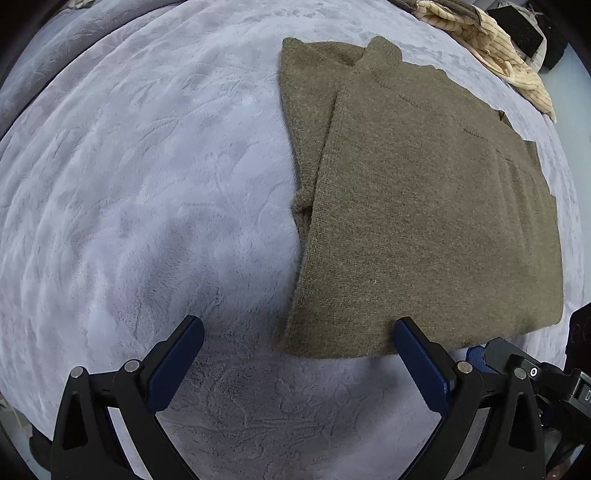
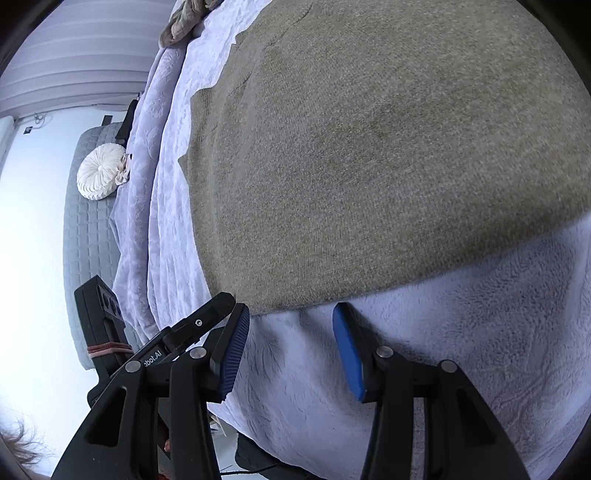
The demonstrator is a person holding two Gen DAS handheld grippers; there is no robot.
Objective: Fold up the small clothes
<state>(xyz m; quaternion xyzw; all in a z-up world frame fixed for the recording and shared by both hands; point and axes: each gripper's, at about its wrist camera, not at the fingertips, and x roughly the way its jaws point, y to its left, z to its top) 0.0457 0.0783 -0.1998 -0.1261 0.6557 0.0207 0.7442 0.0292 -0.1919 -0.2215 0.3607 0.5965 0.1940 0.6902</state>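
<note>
An olive-brown knit sweater (image 1: 424,206) lies folded flat on a lavender fleece blanket (image 1: 147,184), one sleeve tucked along its left side. My left gripper (image 1: 298,328) points down over the sweater's near left corner. It is open wide and grips nothing, and its right fingertip (image 1: 404,328) overlaps the near hem. The right gripper (image 1: 517,363) shows at the lower right of that view. In the right wrist view, the sweater (image 2: 369,166) fills the upper part. My right gripper (image 2: 291,314) stands half open just short of the hem, its blue pads (image 2: 347,343) apart and off the cloth.
A pile of cream knit clothes (image 1: 498,51) and dark items (image 1: 524,26) sit at the blanket's far right edge. The bed edge (image 2: 136,258) drops off at left, beside a grey quilted bench (image 2: 81,236) with a round white cushion (image 2: 101,171). A crumpled garment (image 2: 184,22) lies far back.
</note>
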